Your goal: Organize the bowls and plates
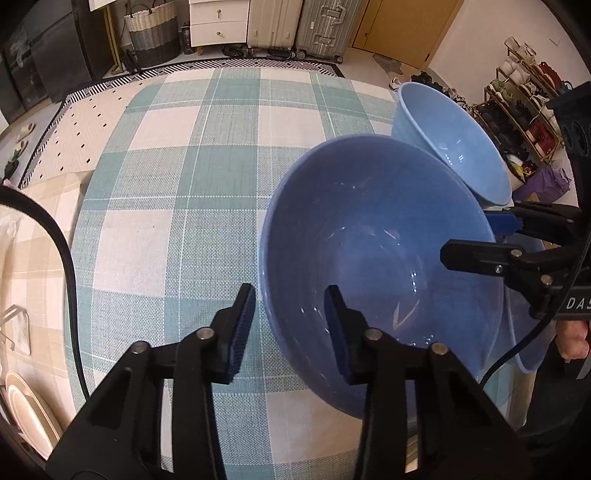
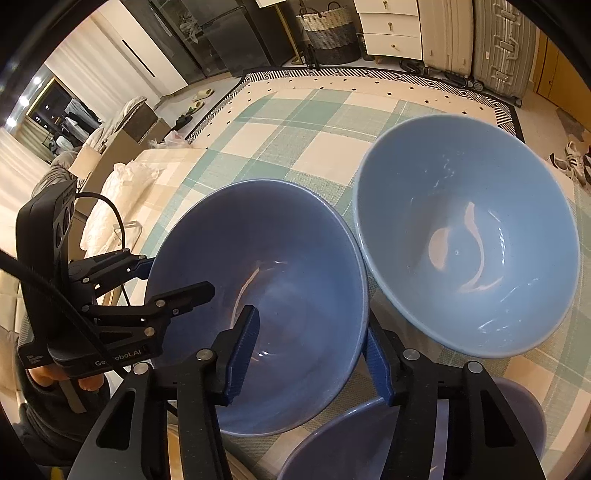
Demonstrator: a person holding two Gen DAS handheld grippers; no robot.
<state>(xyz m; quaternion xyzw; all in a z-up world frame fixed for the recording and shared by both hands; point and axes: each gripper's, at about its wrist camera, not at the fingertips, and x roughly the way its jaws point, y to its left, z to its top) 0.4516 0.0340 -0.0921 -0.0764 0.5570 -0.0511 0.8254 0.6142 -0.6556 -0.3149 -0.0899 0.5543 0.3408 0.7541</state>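
Observation:
A dark blue bowl stands on the checked tablecloth. My left gripper is open and straddles its near rim, one finger inside and one outside. My right gripper is open and straddles the opposite rim the same way; it shows in the left wrist view. A light blue bowl stands beside the dark one, touching it. A third bluish bowl lies under my right gripper.
The green and cream checked tablecloth spreads to the left and far side. Cream plates stand in a rack at the left edge. A shoe rack and suitcases stand beyond the table.

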